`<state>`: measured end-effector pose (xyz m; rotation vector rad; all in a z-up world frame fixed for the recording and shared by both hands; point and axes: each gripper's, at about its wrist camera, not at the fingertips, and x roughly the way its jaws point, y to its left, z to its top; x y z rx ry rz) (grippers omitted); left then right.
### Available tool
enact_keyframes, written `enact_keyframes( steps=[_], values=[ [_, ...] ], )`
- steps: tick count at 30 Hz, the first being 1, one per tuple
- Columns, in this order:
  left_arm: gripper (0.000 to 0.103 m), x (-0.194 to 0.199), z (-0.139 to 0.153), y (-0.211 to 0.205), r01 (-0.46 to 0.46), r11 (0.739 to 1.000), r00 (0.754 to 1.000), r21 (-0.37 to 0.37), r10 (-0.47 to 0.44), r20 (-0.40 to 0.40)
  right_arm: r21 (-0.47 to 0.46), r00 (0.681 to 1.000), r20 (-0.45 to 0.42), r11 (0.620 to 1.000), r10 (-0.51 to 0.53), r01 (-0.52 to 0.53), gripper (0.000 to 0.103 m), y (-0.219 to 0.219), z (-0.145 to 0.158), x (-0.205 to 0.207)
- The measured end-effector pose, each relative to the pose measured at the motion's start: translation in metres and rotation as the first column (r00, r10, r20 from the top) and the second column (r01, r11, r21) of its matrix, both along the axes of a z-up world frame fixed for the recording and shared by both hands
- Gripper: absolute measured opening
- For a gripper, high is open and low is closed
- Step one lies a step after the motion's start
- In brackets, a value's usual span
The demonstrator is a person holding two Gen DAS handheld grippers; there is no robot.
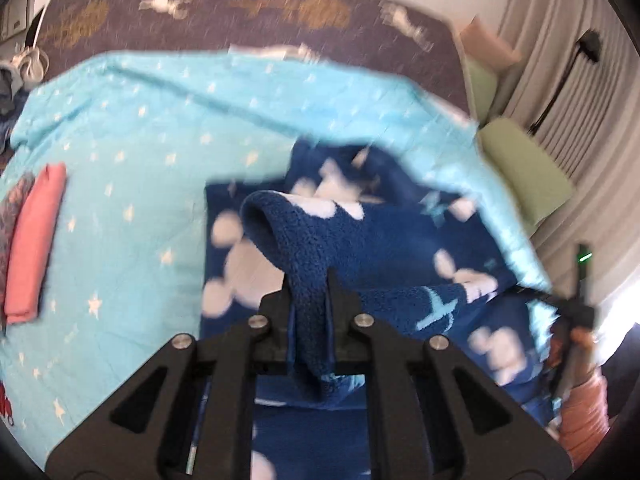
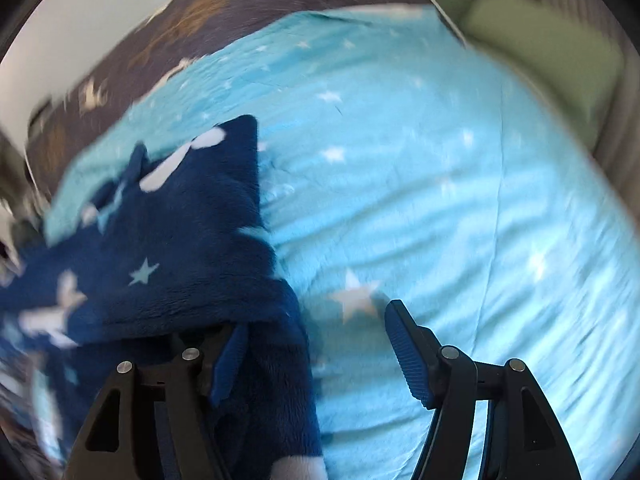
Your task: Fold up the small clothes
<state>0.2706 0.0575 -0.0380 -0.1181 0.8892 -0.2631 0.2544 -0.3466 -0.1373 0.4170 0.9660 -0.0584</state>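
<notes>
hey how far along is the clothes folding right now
Done: a pink piece lies folded on the blue bedspread, a grey item beside it. In hand: the left gripper is shut on a fold of the navy fleece garment; the right gripper is open, the fleece draped over one finger. Left: the fleece is still bunched, not flat. Loose clothes at the far edge look unfolded.

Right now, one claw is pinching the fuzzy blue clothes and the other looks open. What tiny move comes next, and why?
Probably the right gripper should close on the navy fleece garment. Its jaws stand wide apart, with the cloth draped over only one finger, while the left gripper is already clamped on a raised fold above the light blue star blanket. Two grips would likely let the fold carry over evenly.
</notes>
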Motion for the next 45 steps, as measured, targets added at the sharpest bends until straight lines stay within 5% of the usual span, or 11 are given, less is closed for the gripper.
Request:
enact_keyframes(
  steps=[6, 13, 18, 21, 24, 30, 32, 35, 38, 41, 45],
  values=[
    [0.024, 0.008, -0.058, 0.023, -0.09, 0.996, 0.988, -0.014, 0.088, -0.124, -0.073, 0.998, 0.007, 0.995, 0.069, -0.068, 0.069, 0.004, 0.013, -0.019],
    [0.039, -0.013, -0.007, 0.024, -0.199, 0.972, 0.978, 0.127, 0.189, 0.083, -0.098, 0.986, 0.147, 0.993, 0.084, -0.07, 0.069, 0.011, 0.062, -0.042],
    [0.039, 0.004, 0.001, 0.007, -0.097, 0.995, 0.995, -0.019, 0.097, 0.028, -0.161, 0.941, 0.196, 0.956, 0.276, -0.246, 0.045, 0.06, 0.086, -0.018],
    [0.039, 0.023, -0.031, -0.005, -0.085, 0.996, 0.995, 0.019, 0.086, -0.055, -0.161, 0.918, 0.164, 0.928, 0.36, -0.335, 0.039, 0.089, 0.076, 0.002],
    [0.039, 0.029, -0.067, -0.002, -0.073, 0.996, 0.994, 0.048, 0.076, -0.076, -0.202, 0.947, 0.007, 0.928, 0.322, -0.314, 0.035, 0.093, 0.035, 0.03],
    [0.044, 0.025, -0.018, -0.004, -0.024, 1.0, 0.999, 0.007, 0.024, 0.027, -0.092, 0.937, 0.006, 0.933, 0.35, -0.348, 0.037, 0.082, 0.034, 0.034],
    [0.07, 0.044, 0.001, -0.006, -0.046, 0.999, 0.996, 0.001, 0.045, 0.072, -0.058, 0.914, 0.044, 0.914, 0.404, -0.402, 0.037, 0.096, 0.054, 0.048],
    [0.071, 0.081, 0.005, -0.011, -0.113, 0.993, 0.99, 0.022, 0.111, 0.088, -0.084, 0.904, 0.07, 0.906, 0.421, -0.415, 0.042, 0.123, 0.075, 0.084],
    [0.071, 0.111, -0.006, -0.017, -0.092, 0.992, 0.995, -0.087, 0.095, 0.036, -0.04, 0.906, 0.094, 0.911, 0.412, -0.41, 0.041, 0.142, 0.074, 0.12],
    [0.071, 0.133, -0.033, -0.023, -0.088, 0.98, 0.996, -0.181, 0.082, -0.04, 0.079, 0.891, 0.101, 0.89, 0.442, -0.45, 0.002, 0.156, 0.056, 0.151],
    [0.069, 0.147, -0.087, -0.024, -0.166, 0.985, 0.979, -0.048, 0.159, -0.125, 0.039, 0.939, -0.054, 0.941, 0.339, -0.337, 0.0, 0.148, 0.004, 0.177]
  ],
)
